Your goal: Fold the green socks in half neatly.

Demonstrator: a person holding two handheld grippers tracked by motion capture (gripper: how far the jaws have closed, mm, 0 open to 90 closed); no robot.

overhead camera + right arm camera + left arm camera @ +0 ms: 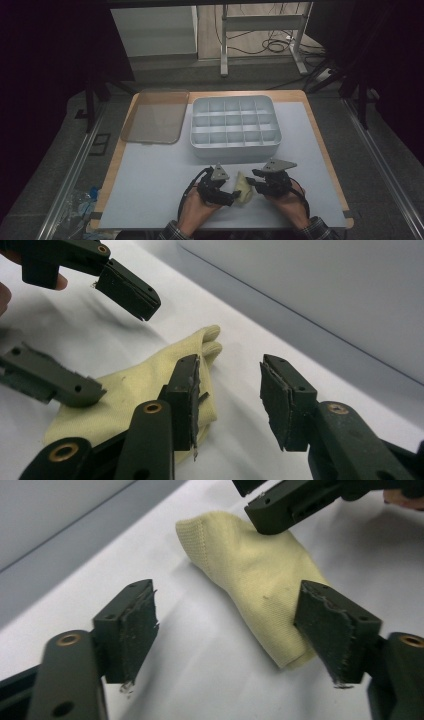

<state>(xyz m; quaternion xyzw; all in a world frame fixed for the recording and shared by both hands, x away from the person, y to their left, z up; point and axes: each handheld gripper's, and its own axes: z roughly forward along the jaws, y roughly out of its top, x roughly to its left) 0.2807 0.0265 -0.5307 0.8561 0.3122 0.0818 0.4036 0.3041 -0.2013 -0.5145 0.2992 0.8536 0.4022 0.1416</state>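
Dark room around a pale-topped table (pixel 160 170), seen from above. At the far side, a grey compartment tray (pixel 235 145) with every cell bare, its tinted lid (pixel 152 122) laid off to the left, presumably to keep the cells reachable. At the near edge, just short of the tray, a yellow knit cloth (pixel 243 188) lying crumpled on the table between two hand-held tools: left gripper (pixel 231 196) closing in from one side, right gripper (pixel 256 184) from the other, both tipped inward toward the fabric.

Along the left gripper (pixel 230 630): jaws spread wide, pressing on nothing. Cloth (pixel 255 585) flat on the table ahead, near end tucked behind the right-hand pad, the rest running away toward the other tool's jaw at the top of the picture. Wide spread likely chosen to straddle the fabric's full width.

Along the right gripper (pixel 232 400): jaws apart, bare table showing in the gap, nothing clamped. Cloth (pixel 140 385) off to the left of that gap, partly under the left-hand jaw, far tip pointing toward the tray wall. Beyond, the left gripper's two jaws set on either side of the fabric. By the look of it, a two-sided approach meant to lift or straighten the piece.
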